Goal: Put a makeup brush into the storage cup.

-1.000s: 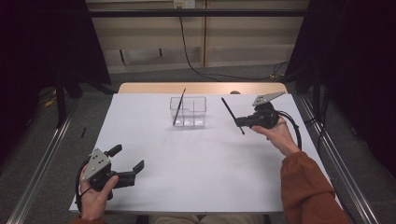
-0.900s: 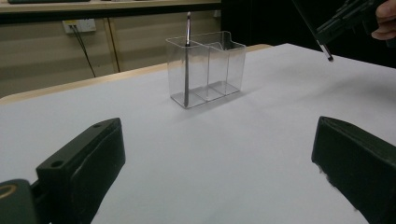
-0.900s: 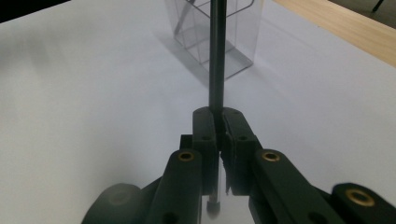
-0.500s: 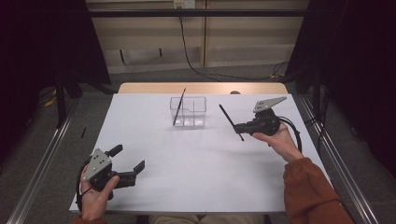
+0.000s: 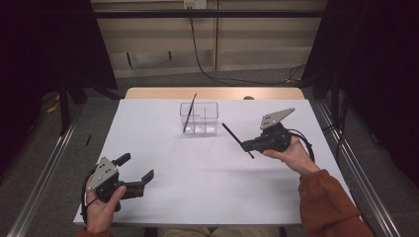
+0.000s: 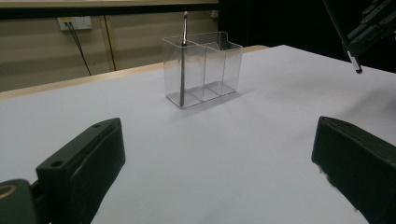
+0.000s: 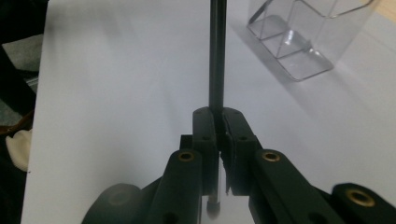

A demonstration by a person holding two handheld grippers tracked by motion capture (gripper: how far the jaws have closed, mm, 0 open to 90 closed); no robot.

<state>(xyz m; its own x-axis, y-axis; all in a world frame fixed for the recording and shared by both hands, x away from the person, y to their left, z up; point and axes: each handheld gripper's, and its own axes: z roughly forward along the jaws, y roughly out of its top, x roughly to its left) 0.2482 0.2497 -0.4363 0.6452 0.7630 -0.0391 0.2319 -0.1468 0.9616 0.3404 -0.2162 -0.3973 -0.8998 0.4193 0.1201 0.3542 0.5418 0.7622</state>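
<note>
My right hand-held gripper (image 5: 245, 145) is clamped tight on a thin black stick (image 5: 237, 140); my left hand-held gripper (image 5: 137, 170) gapes wide, empty.

lab test bay | white table (image 5: 197, 168) | black curtains (image 5: 44, 44) | floor rails (image 5: 39, 197)

White sheet (image 5: 197, 163) covered most of the table, with a strip of bare wood (image 5: 212, 93) poking out at the far edge. Behind it ran a pale panelled wall (image 5: 247, 44) with a black cable (image 5: 197, 59) drooping down it from a socket (image 5: 193, 4). Grey floor (image 5: 49, 148) and metal rails (image 5: 42, 187) flanked both sides.
</note>
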